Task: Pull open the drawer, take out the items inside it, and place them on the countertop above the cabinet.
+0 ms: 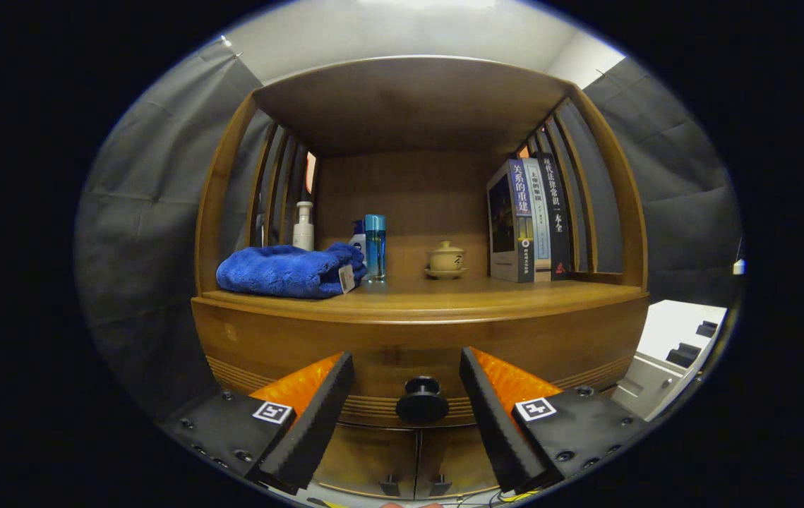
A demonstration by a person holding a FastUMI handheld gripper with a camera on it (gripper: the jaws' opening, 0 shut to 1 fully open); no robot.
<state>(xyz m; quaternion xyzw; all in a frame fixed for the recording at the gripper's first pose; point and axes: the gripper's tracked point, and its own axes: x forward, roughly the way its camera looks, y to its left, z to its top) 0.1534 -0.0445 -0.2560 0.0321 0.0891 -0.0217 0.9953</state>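
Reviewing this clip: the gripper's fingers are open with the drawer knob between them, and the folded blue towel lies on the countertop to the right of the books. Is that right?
Not quite. The gripper is open with the drawer knob between its fingers, but the gripper view shows the folded blue towel on the countertop to the left of the books, not the right.

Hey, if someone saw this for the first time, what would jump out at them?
Probably the round dark drawer knob, centred between the open gripper fingers, with neither touching it. Above, on the wooden countertop, a folded blue towel lies at one end and upright books stand at the other.
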